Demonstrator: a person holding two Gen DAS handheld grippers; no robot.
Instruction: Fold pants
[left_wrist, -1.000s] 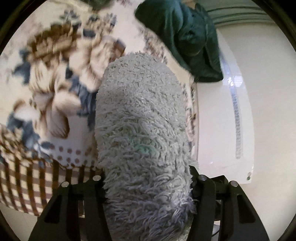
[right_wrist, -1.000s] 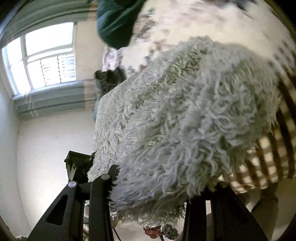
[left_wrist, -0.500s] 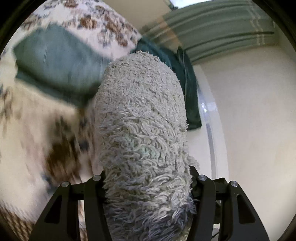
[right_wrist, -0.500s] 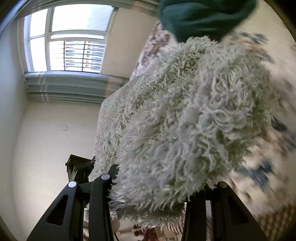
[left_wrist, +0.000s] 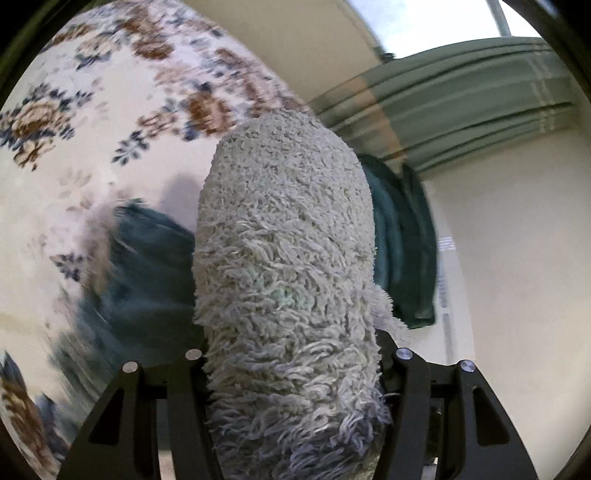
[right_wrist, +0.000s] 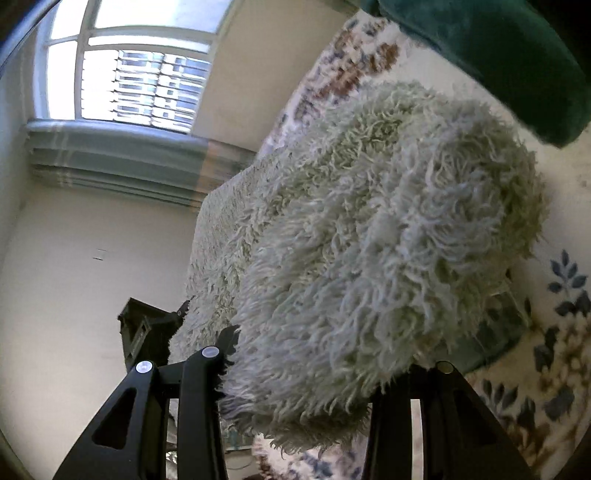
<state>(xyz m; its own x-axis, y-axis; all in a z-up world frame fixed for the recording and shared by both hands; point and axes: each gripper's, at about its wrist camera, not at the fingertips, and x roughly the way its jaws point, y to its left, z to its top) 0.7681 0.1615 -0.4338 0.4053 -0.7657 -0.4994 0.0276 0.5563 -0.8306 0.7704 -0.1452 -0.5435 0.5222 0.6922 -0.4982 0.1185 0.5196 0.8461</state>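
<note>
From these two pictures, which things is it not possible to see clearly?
- Left wrist view: fluffy pants hide the left tongs tips.
- Left wrist view: dark green cloth is motion-blurred.
- Right wrist view: pants cover the right tongs tips; the frame edge cuts off the green cloth.

Fluffy pants (left_wrist: 288, 266) hide both sets of finger tips. The flowered bedspread (left_wrist: 92, 129) and a dark green cloth (left_wrist: 147, 266) beside them are motion-blurred.
</note>
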